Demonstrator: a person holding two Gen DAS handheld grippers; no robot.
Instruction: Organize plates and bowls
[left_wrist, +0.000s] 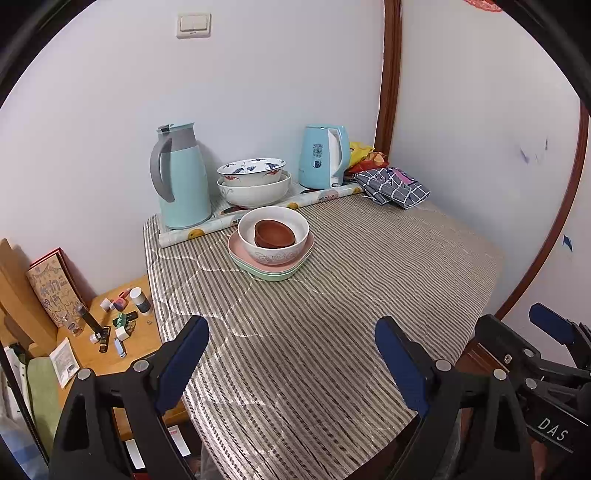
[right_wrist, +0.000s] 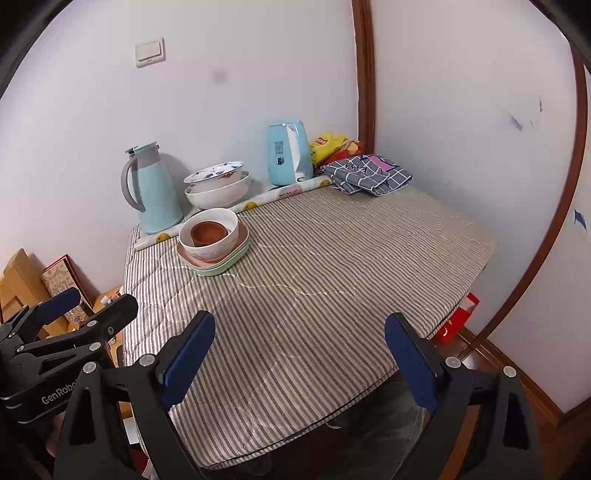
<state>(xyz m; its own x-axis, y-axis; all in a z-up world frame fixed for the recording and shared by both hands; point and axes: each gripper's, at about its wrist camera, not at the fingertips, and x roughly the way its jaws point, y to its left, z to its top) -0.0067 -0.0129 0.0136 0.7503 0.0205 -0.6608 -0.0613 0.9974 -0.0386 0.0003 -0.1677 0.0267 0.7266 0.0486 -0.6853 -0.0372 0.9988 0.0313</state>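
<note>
A small brown bowl (left_wrist: 274, 233) sits inside a white patterned bowl (left_wrist: 273, 254), which stands on a pink plate (left_wrist: 236, 248) stacked on a green plate (left_wrist: 273, 275). The stack also shows in the right wrist view (right_wrist: 212, 240). Behind it two larger white bowls (left_wrist: 253, 186) are nested, the top one with blue and red painting. My left gripper (left_wrist: 291, 350) is open and empty above the table's near part. My right gripper (right_wrist: 299, 347) is open and empty, to the right of the left one (left_wrist: 517, 332).
The table has a striped cloth (left_wrist: 332, 295). At the back stand a teal thermos jug (left_wrist: 181, 177), a teal electric kettle (left_wrist: 325, 157), a folded checked cloth (left_wrist: 391, 184) and snack bags (right_wrist: 328, 144). A low wooden stand (left_wrist: 110, 332) with small bottles is at the left.
</note>
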